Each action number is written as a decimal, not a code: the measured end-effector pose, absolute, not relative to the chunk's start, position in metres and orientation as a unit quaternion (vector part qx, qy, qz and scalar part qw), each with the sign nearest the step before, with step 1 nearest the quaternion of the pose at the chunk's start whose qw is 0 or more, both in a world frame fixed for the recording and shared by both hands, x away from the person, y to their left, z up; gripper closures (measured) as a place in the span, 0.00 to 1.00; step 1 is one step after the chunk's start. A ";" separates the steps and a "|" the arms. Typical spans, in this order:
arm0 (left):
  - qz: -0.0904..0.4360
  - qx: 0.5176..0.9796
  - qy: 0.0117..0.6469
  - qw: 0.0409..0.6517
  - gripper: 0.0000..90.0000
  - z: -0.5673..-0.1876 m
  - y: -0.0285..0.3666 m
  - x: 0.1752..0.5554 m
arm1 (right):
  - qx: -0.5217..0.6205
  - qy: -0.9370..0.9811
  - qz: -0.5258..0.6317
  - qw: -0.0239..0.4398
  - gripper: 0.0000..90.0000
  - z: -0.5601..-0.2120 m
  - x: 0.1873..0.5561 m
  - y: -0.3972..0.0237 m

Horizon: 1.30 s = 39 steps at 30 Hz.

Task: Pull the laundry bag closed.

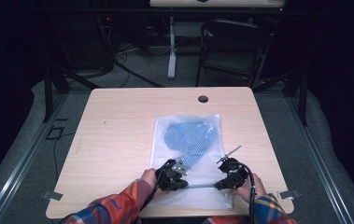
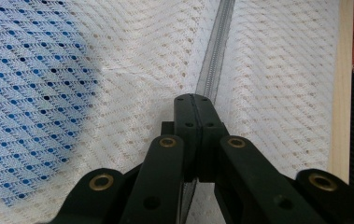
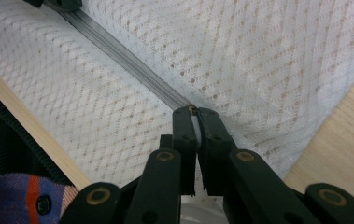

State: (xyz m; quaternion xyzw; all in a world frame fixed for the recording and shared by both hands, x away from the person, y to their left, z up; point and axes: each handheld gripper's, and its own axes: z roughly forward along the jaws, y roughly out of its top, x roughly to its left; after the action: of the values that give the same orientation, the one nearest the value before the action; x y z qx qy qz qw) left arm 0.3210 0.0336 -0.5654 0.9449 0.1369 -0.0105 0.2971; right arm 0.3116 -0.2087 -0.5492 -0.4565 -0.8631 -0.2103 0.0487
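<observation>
I am working at the near edge of the pale wooden surface (image 1: 118, 116), where the white mesh zippered laundry bag (image 1: 186, 154) is lying flat. My left fingers (image 2: 194, 100) are pressed together, pinching the grey zipper strip (image 2: 216, 51) running along the bag's near end. My right fingers (image 3: 194, 112) are closing on the small white zipper pull (image 3: 194, 127) at the strip's other end. Farther off, a blue cloth (image 1: 191, 136) is showing through the mesh. Beyond the surface, a dark chair (image 1: 233, 46) is standing on the floor.
</observation>
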 end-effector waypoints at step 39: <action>-0.026 0.941 0.143 0.306 1.00 -0.567 0.036 0.325 | -0.467 -0.861 -0.195 0.042 0.93 -0.549 0.309 -0.237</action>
State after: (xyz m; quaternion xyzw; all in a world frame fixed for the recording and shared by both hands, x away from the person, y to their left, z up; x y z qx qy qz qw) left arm 0.3245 0.0355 -0.5669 0.9409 0.1426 -0.0261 0.3061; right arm 0.3088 -0.2365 -0.5492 -0.4675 -0.8611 -0.1952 0.0422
